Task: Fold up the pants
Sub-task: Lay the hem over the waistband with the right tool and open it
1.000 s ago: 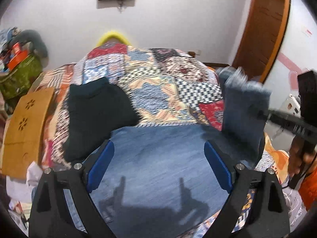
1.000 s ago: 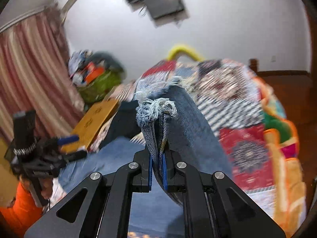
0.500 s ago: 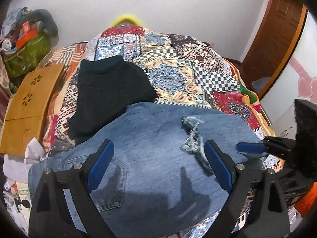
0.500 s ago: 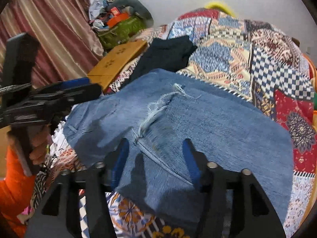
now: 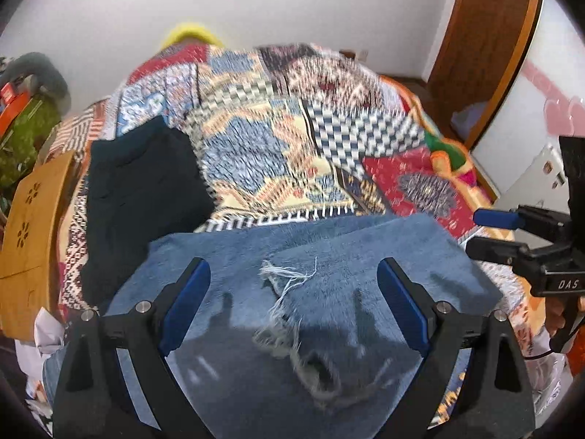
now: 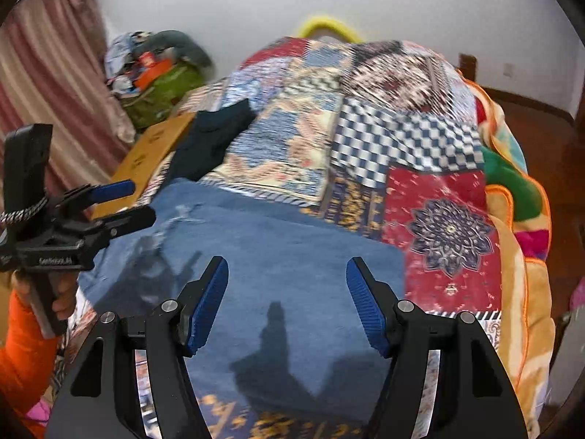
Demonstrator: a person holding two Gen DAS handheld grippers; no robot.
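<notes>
Blue denim pants (image 5: 329, 292) lie folded over on the patchwork bedspread (image 5: 292, 153), with a frayed white hem (image 5: 289, 281) on top near the middle. My left gripper (image 5: 292, 307) is open and empty, just above the denim with the frayed hem between its fingers. My right gripper (image 6: 287, 303) is open and empty above the right part of the pants (image 6: 292, 263). Each gripper shows in the other's view: the right one at the right edge (image 5: 490, 230), the left one at the left edge (image 6: 120, 201).
A dark folded garment (image 5: 142, 190) lies on the bed left of the pants. A wooden board (image 5: 33, 219) stands at the bed's left side, with a cluttered green bag (image 6: 161, 87) and curtain (image 6: 47, 84) behind. A wooden door (image 5: 486, 55) is at the right.
One second ago my right gripper was shut on the frayed pant leg, held up. It laid the leg over the pants, opened and drew back. The left gripper stayed open.
</notes>
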